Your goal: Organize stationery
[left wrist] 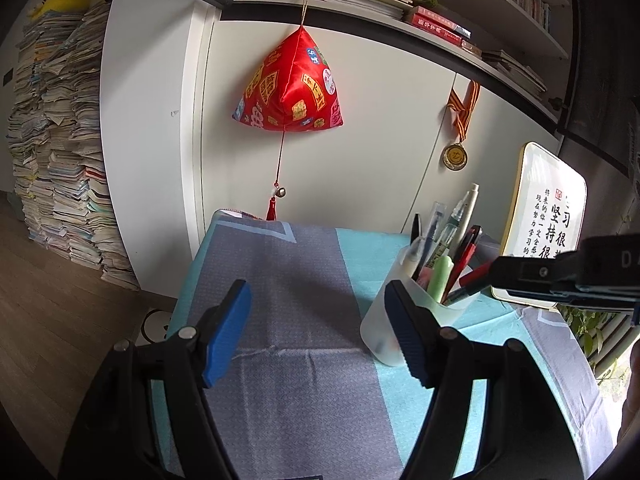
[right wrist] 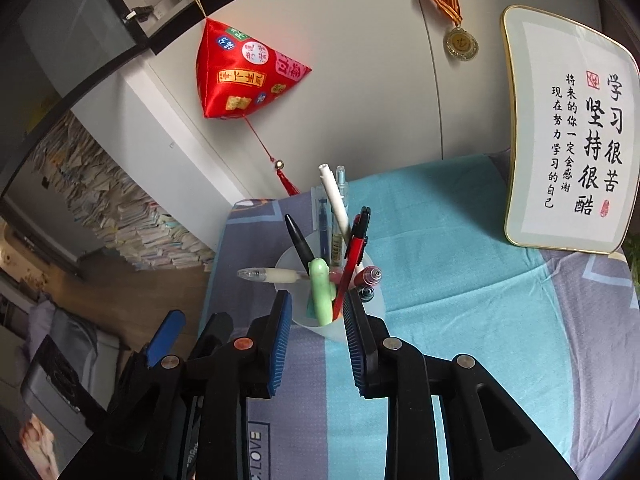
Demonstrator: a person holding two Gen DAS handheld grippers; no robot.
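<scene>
Most pens [right wrist: 340, 240] already stand in the cup [left wrist: 380, 332], which sits on the cloth [left wrist: 288, 280] toward the table's right edge, short of the plaque [right wrist: 568, 136] at its far right corner. No loose stationery shows on the cloth. Left gripper [left wrist: 320, 328] gapes wide and empty, its right pad beside the cup. Right gripper [right wrist: 316, 320] hangs part-open above the cup, gripping nothing. Tidying looks nearly finished.
</scene>
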